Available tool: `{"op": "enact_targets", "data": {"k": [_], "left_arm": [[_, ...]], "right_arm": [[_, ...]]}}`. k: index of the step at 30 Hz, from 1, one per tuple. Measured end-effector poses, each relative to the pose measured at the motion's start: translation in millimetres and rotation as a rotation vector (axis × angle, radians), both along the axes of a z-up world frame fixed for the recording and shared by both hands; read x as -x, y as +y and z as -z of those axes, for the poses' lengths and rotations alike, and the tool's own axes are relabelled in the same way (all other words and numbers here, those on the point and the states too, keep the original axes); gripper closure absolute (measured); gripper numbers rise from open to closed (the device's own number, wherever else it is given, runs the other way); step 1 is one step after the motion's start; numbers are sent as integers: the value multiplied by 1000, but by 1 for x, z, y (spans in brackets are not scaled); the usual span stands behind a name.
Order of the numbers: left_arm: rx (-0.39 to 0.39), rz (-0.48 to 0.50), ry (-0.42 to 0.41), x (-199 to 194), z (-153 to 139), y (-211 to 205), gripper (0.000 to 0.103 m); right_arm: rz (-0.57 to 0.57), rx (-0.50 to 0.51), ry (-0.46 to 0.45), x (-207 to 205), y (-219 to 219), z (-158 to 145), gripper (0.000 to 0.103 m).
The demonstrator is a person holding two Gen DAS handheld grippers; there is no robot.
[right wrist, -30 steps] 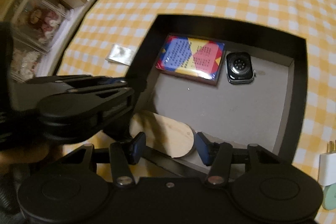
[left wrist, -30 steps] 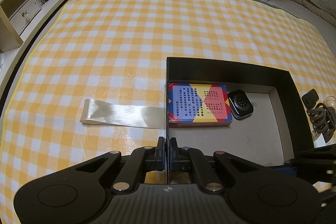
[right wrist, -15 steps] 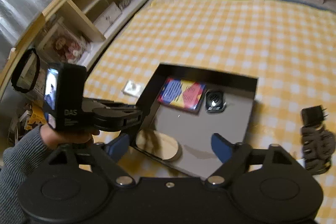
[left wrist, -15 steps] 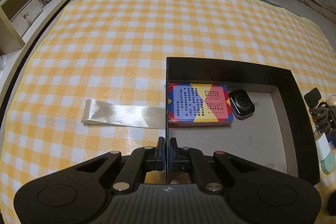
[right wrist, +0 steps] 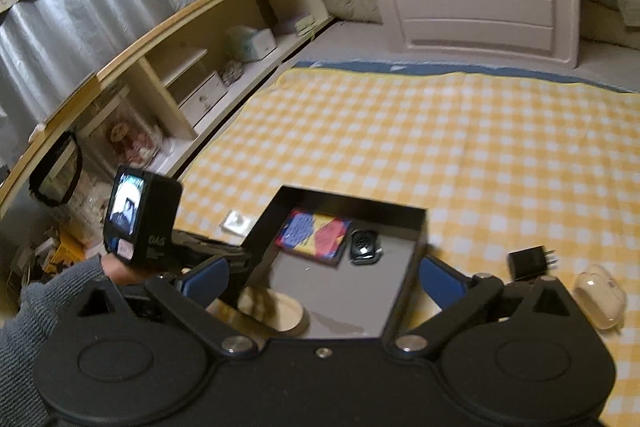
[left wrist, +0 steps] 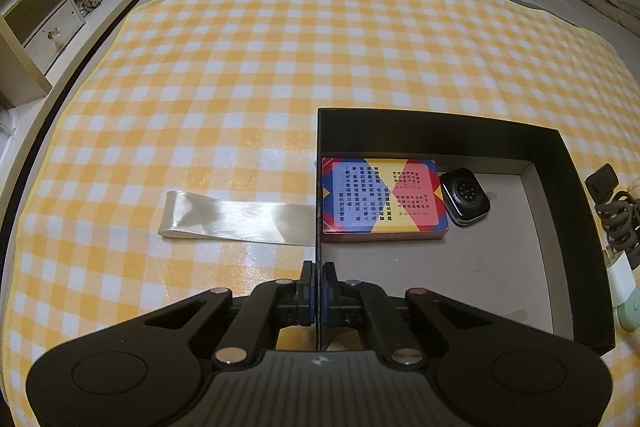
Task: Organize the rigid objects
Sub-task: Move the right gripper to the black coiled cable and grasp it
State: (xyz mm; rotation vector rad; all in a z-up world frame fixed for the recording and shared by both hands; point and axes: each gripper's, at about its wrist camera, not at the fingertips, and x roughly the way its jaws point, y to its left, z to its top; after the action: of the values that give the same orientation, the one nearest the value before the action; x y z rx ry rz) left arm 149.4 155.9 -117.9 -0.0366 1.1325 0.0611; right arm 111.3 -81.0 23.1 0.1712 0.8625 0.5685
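Right hand-held gripper point(right wrist: 320, 277) lifted back, black box point(left wrist: 440, 121) open-topped

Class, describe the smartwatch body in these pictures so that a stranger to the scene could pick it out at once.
Find the black open box on the yellow checked cloth. Inside it, toward the far wall, a colourful rectangular card box lies flat; the smartwatch body sits just beside it, on the side away from the left gripper. It is small, dark and rounded-square, strapless, with sensor dots facing up.

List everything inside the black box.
Inside the black box: a colourful card box, a smartwatch body beside it, and a round wooden disc in the near corner, partly hidden by the left claw clamping the wall.
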Motion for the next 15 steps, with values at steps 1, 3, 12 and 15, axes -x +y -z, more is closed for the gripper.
{"op": "enact_targets", "data": {"k": [1, 3, 12, 15], "left_arm": [[1, -1, 0, -1, 0, -2, 101], [1, 0, 0, -1, 0, -2, 101], [-1, -2, 1, 0, 0, -2, 101], [-3, -2, 1, 0, 0, -2, 101]], "right_arm": [[20, -2, 0, -1, -7, -1, 0], [74, 6, 3, -5, -20, -2, 0], [269, 78, 24, -24, -82, 21, 7], [283, 106, 64, -32, -94, 39, 15]]}}
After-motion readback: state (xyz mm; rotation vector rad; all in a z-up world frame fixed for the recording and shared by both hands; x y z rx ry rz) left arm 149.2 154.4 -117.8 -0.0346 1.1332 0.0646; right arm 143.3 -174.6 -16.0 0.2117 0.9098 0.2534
